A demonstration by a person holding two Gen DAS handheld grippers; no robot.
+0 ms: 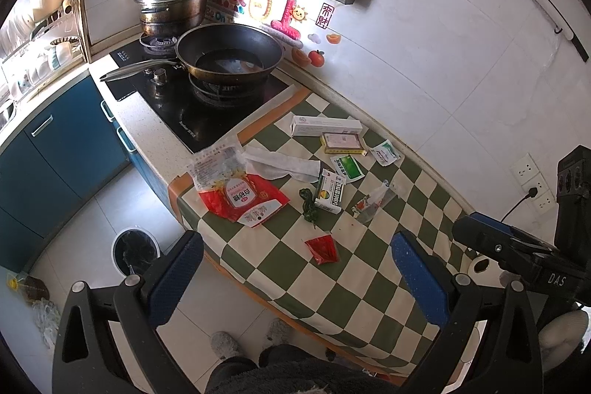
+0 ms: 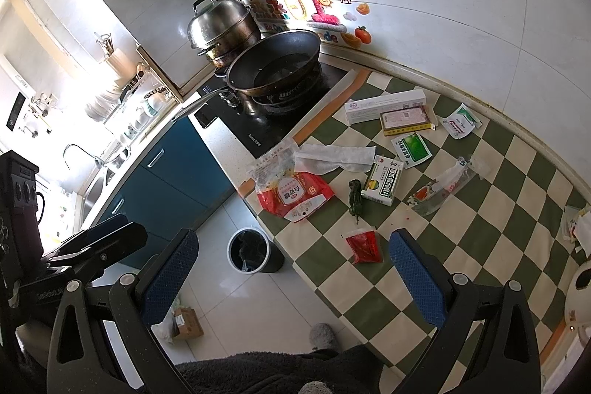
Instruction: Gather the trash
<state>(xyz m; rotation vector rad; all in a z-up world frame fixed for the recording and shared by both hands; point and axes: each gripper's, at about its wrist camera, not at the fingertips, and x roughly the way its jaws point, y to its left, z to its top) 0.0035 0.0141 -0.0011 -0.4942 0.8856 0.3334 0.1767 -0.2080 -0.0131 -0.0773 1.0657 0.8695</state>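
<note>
1. Your left tool (image 1: 295, 268) at lower centre of the left wrist view: fingers spread wide, holding nothing
2. Your right tool (image 2: 293, 268), likewise wide apart and empty
3. Red sachet (image 2: 364, 245) on the checked tabletop (image 2: 498, 209), mid-frame between the fingers
4. Red-and-white bag (image 1: 243, 198), centre-left
5. Bin (image 2: 249, 250) on the floor, lower centre
</note>
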